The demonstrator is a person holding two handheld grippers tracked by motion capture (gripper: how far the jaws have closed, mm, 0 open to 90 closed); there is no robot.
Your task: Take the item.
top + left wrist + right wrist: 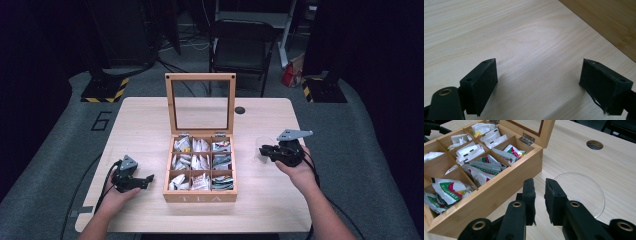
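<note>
Lining up my right gripper (539,185) beside the glass cup (584,192)
Its jaws stand nearly shut, grasping nothing; I widen them over the rim, left gripper (539,75) released near the tea box (200,196)

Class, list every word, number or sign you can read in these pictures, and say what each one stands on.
"TEA": on the front wall of the wooden tea box, faint.
"6": large digit on the grey floor left of the table.
Print on the tea sachets: too small and blurred to read.
</note>
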